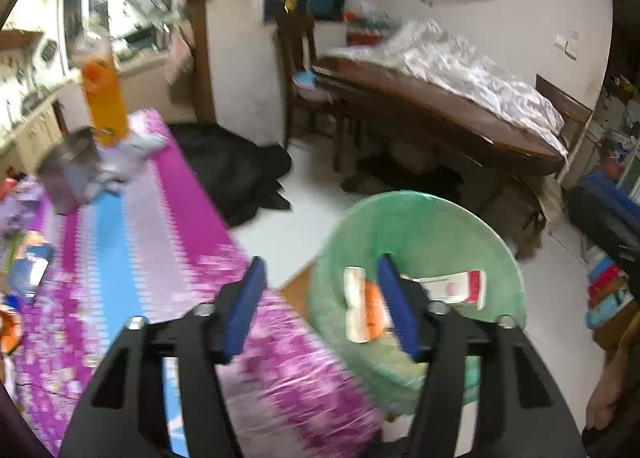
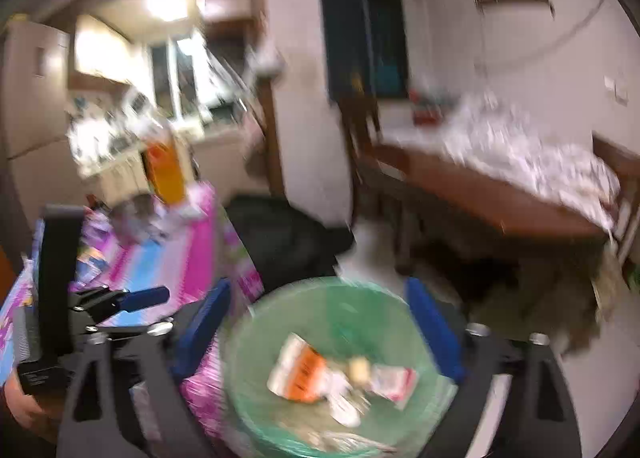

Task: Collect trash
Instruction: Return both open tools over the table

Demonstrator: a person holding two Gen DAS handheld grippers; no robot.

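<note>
My left gripper [image 1: 322,272] and right gripper [image 2: 318,300] both stood wide and empty above the green bin [image 1: 424,226]; remaining litter lay left on the table [image 1: 168,226].

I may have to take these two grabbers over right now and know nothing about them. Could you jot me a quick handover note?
Left gripper: open, empty, over the table edge beside the bin.
Right gripper: open wide, empty, above the bin.
Green-lined bin: beside the table, already holding an orange-and-white packet and a red-and-white tube.
Left to do: the patterned table still carries crumpled white paper, an orange bottle and a metal container; judge which are trash.
</note>
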